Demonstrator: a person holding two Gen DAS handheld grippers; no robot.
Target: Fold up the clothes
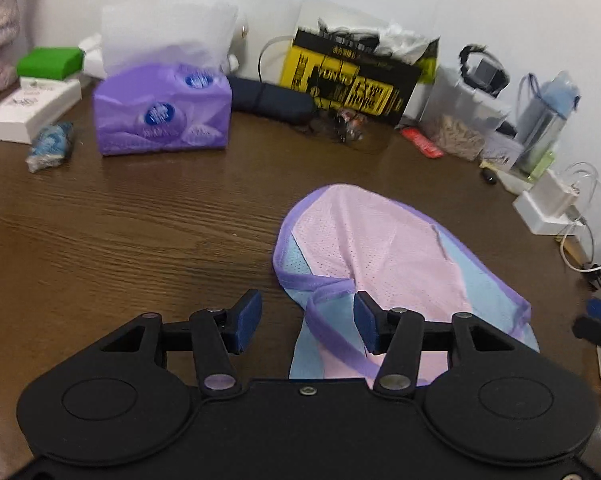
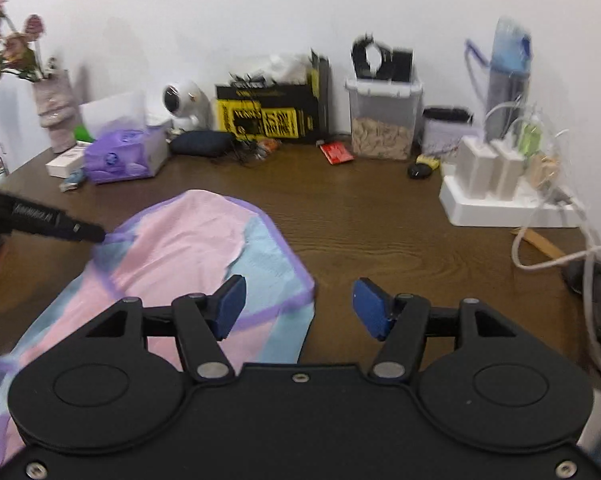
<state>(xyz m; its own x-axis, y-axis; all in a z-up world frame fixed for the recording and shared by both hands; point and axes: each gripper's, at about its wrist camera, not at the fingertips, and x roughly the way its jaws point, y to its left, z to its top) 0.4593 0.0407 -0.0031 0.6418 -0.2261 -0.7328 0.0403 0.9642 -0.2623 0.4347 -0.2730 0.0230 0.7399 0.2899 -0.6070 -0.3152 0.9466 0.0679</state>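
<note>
A pink and light-blue mesh garment [image 1: 384, 248] with purple trim lies folded on the brown wooden table [image 1: 140, 232]. My left gripper [image 1: 307, 320] is open and hovers over the garment's near left edge. A purple-edged fold runs below the gap and neither pad touches it. In the right wrist view the garment [image 2: 188, 248] spreads to the lower left. My right gripper [image 2: 300, 306] is open above the garment's right corner and bare wood, holding nothing. The left gripper [image 2: 40, 220] shows there as a black shape at the garment's left edge. The right gripper [image 1: 596, 320] peeks in at the left wrist view's right edge.
Along the wall stand a purple tissue box [image 1: 162, 112], a yellow-and-black box [image 1: 356, 80], a clear lidded container [image 2: 384, 120], a blue bottle [image 2: 508, 76] and a flower vase [image 2: 56, 112]. A white power strip [image 2: 500, 208] with cables sits at the right.
</note>
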